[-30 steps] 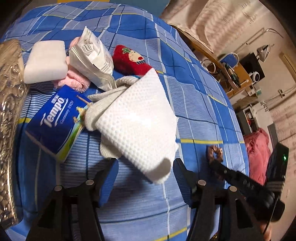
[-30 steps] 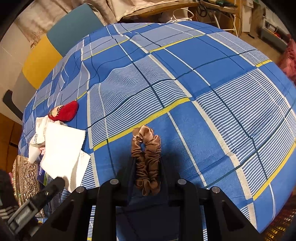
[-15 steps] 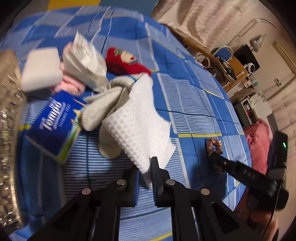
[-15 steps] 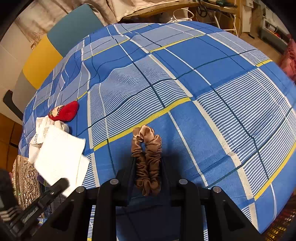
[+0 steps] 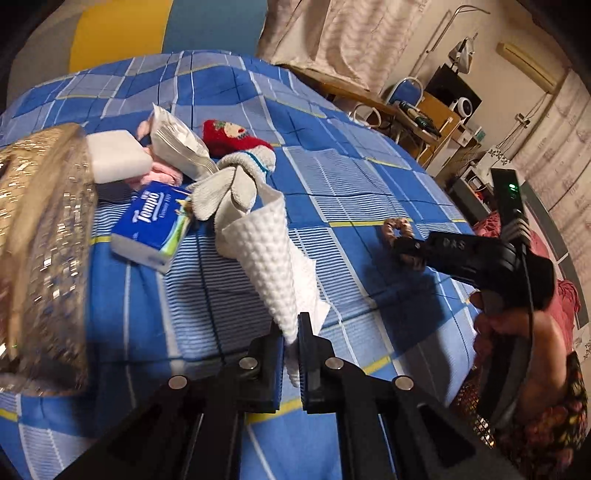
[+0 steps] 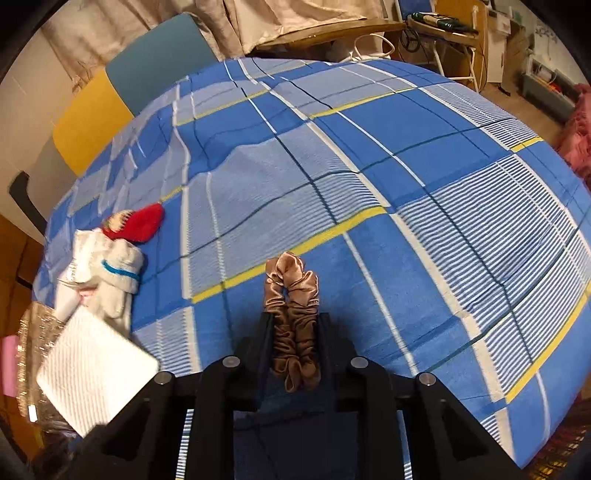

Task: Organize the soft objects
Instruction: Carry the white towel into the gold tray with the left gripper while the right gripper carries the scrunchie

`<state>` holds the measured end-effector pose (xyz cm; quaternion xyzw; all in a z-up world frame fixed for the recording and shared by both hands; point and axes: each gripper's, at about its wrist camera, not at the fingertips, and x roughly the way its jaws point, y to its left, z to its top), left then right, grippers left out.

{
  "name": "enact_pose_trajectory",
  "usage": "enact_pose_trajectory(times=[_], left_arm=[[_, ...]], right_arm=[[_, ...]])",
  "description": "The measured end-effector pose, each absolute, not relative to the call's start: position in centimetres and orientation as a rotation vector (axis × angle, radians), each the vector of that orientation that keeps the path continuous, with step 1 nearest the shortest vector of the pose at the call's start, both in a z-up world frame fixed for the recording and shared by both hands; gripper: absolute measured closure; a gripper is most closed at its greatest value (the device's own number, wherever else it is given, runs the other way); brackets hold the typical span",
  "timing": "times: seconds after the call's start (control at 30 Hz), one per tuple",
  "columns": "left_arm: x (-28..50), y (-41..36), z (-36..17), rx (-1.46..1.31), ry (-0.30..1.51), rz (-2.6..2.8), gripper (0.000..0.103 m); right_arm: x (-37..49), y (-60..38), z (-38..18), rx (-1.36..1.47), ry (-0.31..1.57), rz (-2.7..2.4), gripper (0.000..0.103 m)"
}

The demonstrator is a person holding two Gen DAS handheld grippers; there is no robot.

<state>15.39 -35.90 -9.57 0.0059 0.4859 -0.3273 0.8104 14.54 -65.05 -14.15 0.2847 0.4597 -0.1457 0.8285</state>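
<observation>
Basket: a gold glittering basket point(image 5: 40, 236) stands at the far left edge of the bed, blurred.
Pile beside it: a white sponge block point(image 5: 116, 157), a pink cloth point(image 5: 160, 171), a white crinkled packet point(image 5: 179, 142), a blue Tempo tissue pack point(image 5: 155, 225), a red sock point(image 5: 229, 138) and a grey-white sock point(image 5: 232, 181) lie close together.
Bed surface: a blue checked bedsheet point(image 6: 369, 206) with white and yellow lines, a little wrinkled.
My left hand-held gripper point(image 5: 291, 338): closed on the corner of a white waffle cloth point(image 5: 269, 254); the cloth hangs from the sock pile down to my jaws, lifted off the sheet.
My right hand-held gripper point(image 6: 295, 332): closed around a brown satin scrunchie point(image 6: 293, 306), which rests on the sheet in the middle of the bed; its far loop sticks out past the fingertips.
My right hand point(image 5: 517, 332): it holds the handle at the right edge of the left wrist view.
Room behind: a yellow and teal headboard point(image 6: 122, 96), beige curtains point(image 5: 343, 33), a wooden desk point(image 5: 424, 114) with a blue chair point(image 5: 404, 88).
Room at right: a pink fluffy thing point(image 6: 576, 144) on the floor beside the bed.
</observation>
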Motion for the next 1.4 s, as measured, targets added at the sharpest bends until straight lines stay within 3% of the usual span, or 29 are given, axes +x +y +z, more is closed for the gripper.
enact_pose_trajectory(times=[0.27,0.87,1.4], left_arm=[[11.9,-32.9,-6.9,0.044,0.921,-0.738,0.098],[9.4,-24.7,-3.6,-0.077,0.846,-0.719,0.098],[11.1,-9.2,-0.6,-0.276,0.729,-0.478,0.098]], right_arm=[[14.6,-62.0,-11.6,0.513,0.889,-0.226,0.081],[13.9,-56.9,-10.5,0.414,0.851,-0.128,0.081],[12.3,-53.1,-10.3,0.384,0.848,-0.112,0.081]])
